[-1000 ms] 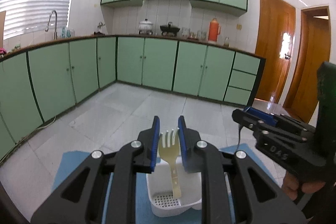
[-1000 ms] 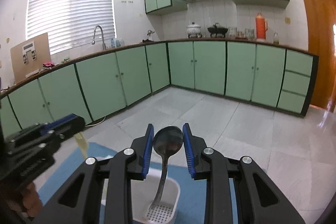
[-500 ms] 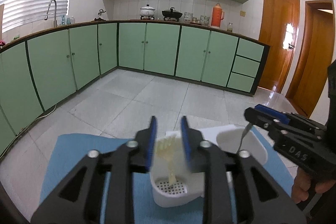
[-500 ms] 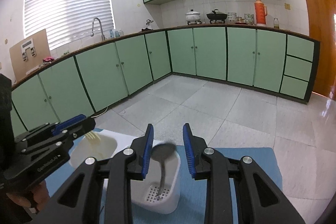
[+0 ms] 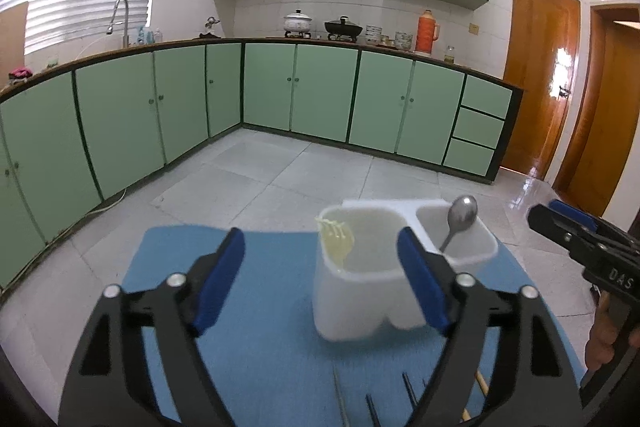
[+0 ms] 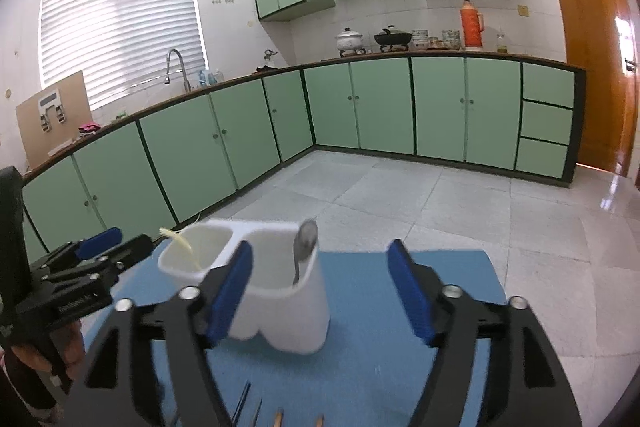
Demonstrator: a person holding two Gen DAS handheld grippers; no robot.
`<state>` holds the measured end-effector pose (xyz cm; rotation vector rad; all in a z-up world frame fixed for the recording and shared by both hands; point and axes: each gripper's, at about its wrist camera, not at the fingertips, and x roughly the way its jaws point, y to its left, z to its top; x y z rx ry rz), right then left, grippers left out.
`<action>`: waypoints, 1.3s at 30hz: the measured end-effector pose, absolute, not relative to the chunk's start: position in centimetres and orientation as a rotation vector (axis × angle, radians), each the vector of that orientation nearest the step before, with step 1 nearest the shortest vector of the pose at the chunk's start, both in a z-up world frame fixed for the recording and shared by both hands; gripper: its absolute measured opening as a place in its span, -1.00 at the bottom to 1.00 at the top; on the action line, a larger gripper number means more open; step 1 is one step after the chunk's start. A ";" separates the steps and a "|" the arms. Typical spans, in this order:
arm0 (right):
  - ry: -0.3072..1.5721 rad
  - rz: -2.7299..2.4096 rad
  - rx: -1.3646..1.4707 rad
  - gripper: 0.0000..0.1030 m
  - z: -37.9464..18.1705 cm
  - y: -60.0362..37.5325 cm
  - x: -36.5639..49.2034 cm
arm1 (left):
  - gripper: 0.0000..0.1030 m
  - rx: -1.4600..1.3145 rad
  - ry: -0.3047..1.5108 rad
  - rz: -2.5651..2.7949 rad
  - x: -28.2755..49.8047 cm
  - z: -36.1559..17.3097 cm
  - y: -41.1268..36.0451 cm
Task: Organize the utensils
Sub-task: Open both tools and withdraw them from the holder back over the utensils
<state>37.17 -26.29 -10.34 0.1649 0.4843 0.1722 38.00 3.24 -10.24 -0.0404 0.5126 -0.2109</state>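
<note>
A white two-compartment holder [image 5: 360, 307] [image 6: 280, 315] stands on a blue mat [image 5: 260, 347]. A pale yellow fork [image 5: 336, 239] [image 6: 180, 245] leans in its left compartment. In the right compartment stands a metal spoon [image 5: 462, 213] [image 6: 306, 239]. My left gripper [image 5: 320, 283] hangs just short of the holder, jaws opening wide, gripping nothing. My right gripper [image 6: 320, 289] is likewise opening with its pads clear of the holder. Each gripper shows at the edge of the other's view, the right gripper [image 5: 560, 223] and the left gripper [image 6: 108, 245].
Several thin utensil tips [image 5: 372, 407] [image 6: 244, 403] and wooden chopstick ends [image 5: 480, 383] [image 6: 278, 419] lie on the mat near the lower edge. Beyond the mat are a tiled floor [image 5: 280, 179], green cabinets [image 5: 320, 91] and a wooden door [image 5: 540, 75].
Both grippers opened and let go: the fork and spoon now stand in the holder. Both grippers drew back and sank a little, so the holder looks farther ahead.
</note>
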 end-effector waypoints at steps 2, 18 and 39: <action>0.495 0.170 0.174 0.57 -10.5 -26.5 35.6 | 0.68 -0.046 0.521 -0.207 36.7 -10.3 3.8; 0.583 0.087 0.212 0.88 -12.9 -27.7 26.7 | 0.85 -0.046 0.695 -0.161 27.9 -14.3 6.2; 0.881 0.030 0.185 0.36 -22.0 -28.9 28.7 | 0.85 -0.033 0.794 -0.097 27.2 -18.7 7.2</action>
